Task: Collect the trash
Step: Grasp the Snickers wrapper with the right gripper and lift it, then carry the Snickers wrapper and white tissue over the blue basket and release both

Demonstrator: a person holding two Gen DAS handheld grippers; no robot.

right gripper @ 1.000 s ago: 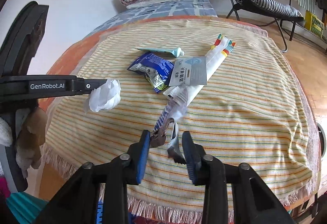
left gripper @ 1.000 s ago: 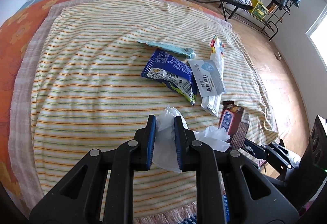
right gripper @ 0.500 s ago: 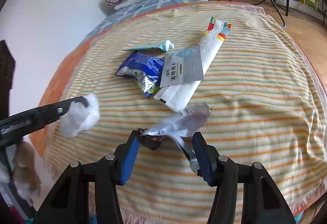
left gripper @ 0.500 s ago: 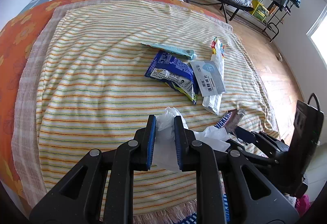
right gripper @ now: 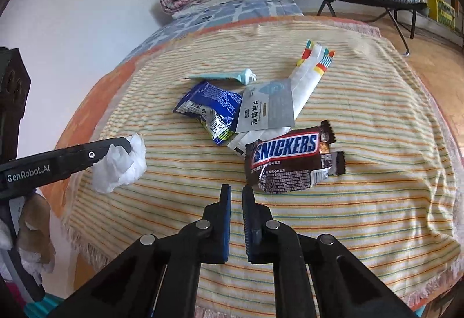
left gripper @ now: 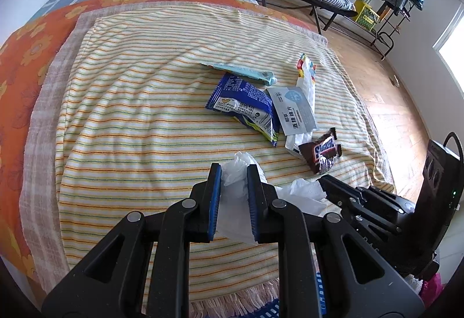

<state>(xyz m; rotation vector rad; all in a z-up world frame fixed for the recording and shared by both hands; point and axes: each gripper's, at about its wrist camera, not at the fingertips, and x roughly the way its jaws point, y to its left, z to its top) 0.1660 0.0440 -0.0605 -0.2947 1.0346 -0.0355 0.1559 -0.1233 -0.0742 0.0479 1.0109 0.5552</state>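
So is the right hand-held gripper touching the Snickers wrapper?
Apart. The right wrist view shows the right hand-held gripper shut and empty, striped blanket between it and the Snickers wrapper.

Both grippers, left (left gripper: 233, 170) and right (right gripper: 236, 191), are showing black arms, blue pads, silver rivets; white "GenRobot.AI" lettering is running along the left

A bed (left gripper: 34, 62) carries a striped blanket (left gripper: 139, 126). On the blanket lie a chocolate wrapper (right gripper: 293, 158), a blue snack bag (right gripper: 211, 109), a tube (right gripper: 229, 75) and a white packet (right gripper: 307, 77).
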